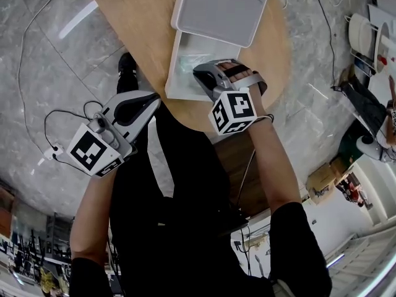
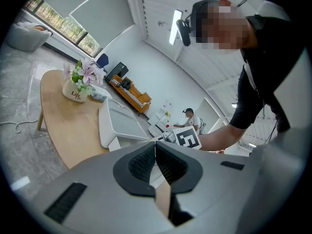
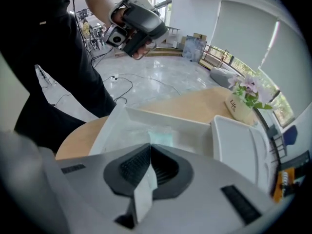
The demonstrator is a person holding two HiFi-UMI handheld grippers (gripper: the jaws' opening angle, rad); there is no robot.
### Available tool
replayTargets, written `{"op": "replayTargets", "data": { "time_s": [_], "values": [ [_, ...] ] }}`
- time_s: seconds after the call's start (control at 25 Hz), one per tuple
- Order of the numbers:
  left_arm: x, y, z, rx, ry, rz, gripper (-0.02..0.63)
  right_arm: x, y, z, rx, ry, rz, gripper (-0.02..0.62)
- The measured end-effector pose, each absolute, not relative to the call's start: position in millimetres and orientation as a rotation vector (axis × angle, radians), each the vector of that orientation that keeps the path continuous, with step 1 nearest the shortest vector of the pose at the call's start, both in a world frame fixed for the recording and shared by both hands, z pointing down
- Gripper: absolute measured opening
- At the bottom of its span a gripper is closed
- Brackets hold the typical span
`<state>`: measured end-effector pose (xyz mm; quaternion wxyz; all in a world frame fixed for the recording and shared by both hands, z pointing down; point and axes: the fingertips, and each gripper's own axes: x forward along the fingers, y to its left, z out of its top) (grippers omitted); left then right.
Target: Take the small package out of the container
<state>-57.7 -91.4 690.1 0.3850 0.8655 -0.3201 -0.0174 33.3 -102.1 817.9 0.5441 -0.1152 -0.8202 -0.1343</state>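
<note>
The white container (image 1: 173, 73) stands open on the wooden table (image 1: 136, 17). The small package (image 1: 185, 64), clear film with a pale teal patch, lies inside it (image 3: 161, 136). My right gripper (image 1: 207, 76) reaches over the container's near rim. In the right gripper view its jaws (image 3: 150, 147) are closed together right at the package's near edge, which runs in behind the pads. My left gripper (image 1: 133, 107) hangs off the table to the left, above the floor. It is shut (image 2: 155, 145) with nothing between its pads.
The container's white lid (image 1: 223, 8) lies just beyond it, overlapping its far side. A pot of flowers (image 3: 239, 106) stands further back on the table. Cables (image 1: 62, 147) trail over the marble floor at the left. The person's body is close behind the table's near edge.
</note>
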Motion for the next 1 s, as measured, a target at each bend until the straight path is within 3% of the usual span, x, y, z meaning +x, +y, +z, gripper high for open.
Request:
{"op": "replayTargets", "data": {
  "time_s": [0.36, 1.0],
  "values": [
    [-49, -113, 627, 2.308, -0.782, -0.035, 0.018, 33, -123, 726, -0.05, -2.086, -0.266, 0.015],
    [-41, -160, 379, 2.629, -0.692, -0.119, 0.018, 36, -178, 383, 0.508, -2.462, -0.282, 0.015]
  ]
}}
